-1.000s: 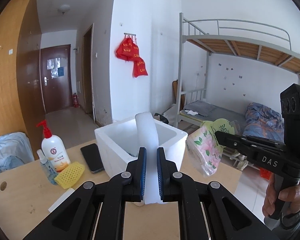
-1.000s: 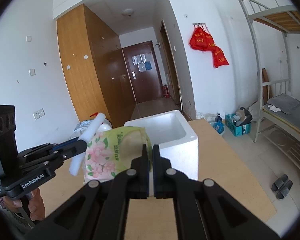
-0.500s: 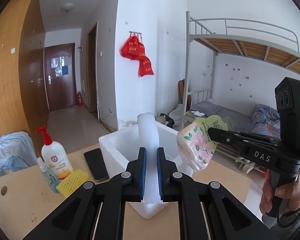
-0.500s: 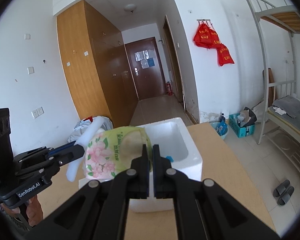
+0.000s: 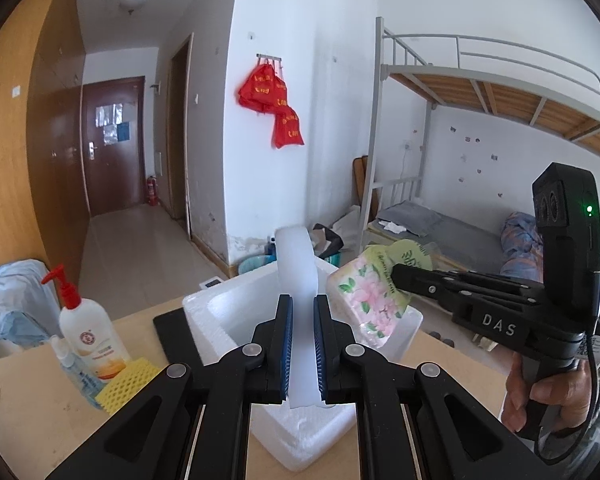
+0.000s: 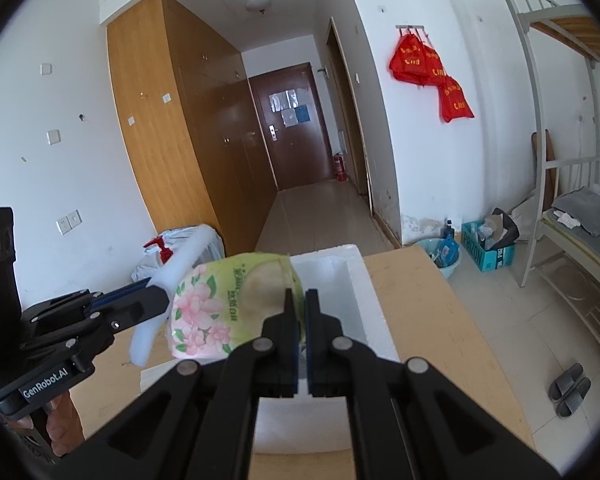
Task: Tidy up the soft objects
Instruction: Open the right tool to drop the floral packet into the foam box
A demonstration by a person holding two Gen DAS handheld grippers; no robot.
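My left gripper [image 5: 302, 316] is shut on a white foam strip [image 5: 298, 276] that stands up between its fingers, above the near part of a white styrofoam box [image 5: 208, 312]. My right gripper [image 6: 299, 304] is shut on a green tissue pack with pink flowers [image 6: 220, 312], held over the box's [image 6: 376, 320] left edge. In the left wrist view the tissue pack [image 5: 368, 304] hangs at the box's right rim, held by the right gripper [image 5: 400, 274]. In the right wrist view the left gripper [image 6: 156, 292] holds the foam strip [image 6: 172, 280] at the left.
On the wooden table [image 5: 28, 420] left of the box stand a lotion pump bottle [image 5: 88, 332], a small spray bottle [image 5: 74, 368] and a yellow sponge [image 5: 126, 382]. A black phone [image 5: 172, 336] lies beside the box. A bunk bed [image 5: 480, 120] stands at the right.
Both grippers have moved forward and lower toward the box, which now looms larger. The tissue pack has come over the box's rim. Both grips are unchanged.
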